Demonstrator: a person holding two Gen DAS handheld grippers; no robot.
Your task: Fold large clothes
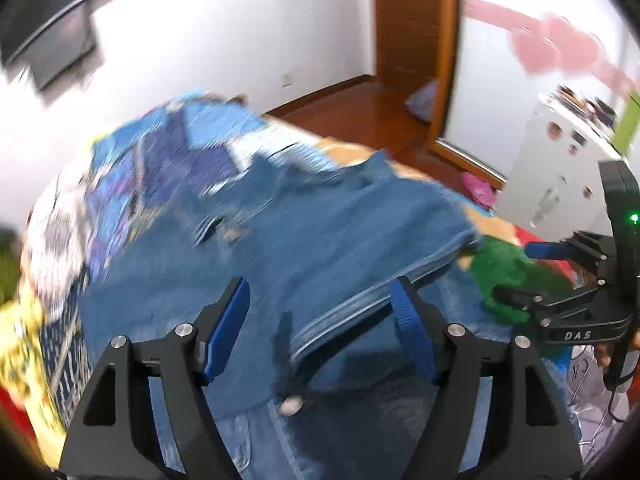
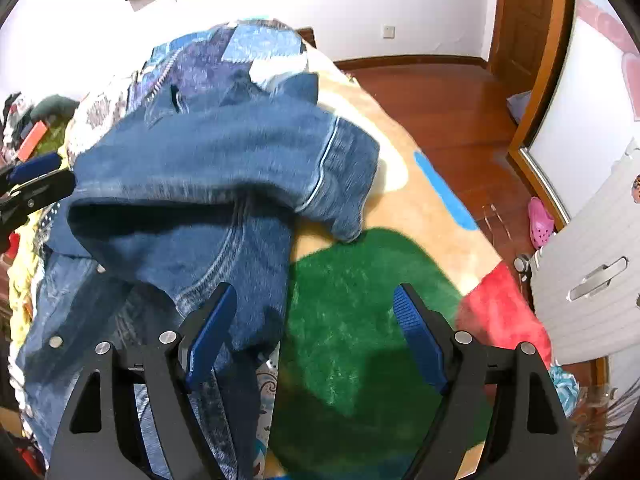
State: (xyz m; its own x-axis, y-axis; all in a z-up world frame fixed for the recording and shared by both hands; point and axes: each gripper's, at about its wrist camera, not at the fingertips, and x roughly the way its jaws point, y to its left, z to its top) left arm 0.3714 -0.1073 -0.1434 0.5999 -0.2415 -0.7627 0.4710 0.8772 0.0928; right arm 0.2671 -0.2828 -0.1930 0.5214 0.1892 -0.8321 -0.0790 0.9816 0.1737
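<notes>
A blue denim jacket (image 1: 312, 240) lies partly folded on a bed, its upper layer doubled over the lower part with metal snap buttons (image 1: 291, 404). It also shows in the right wrist view (image 2: 208, 168), bunched, with a cuffed sleeve (image 2: 340, 184) hanging to the right. My left gripper (image 1: 320, 332) is open above the jacket's folded hem. My right gripper (image 2: 312, 336) is open above the jacket's right edge and the blanket; it also shows in the left wrist view (image 1: 516, 272), open. Neither holds anything.
The bed carries a plush blanket (image 2: 360, 320) with green, tan, red and blue patches. A patchwork blue garment (image 2: 224, 60) lies beyond the jacket. More clothes pile at the left (image 2: 24, 128). A white cabinet (image 2: 592, 272), wooden floor (image 2: 440, 104), a pink shoe (image 2: 540, 216) and a door stand to the right.
</notes>
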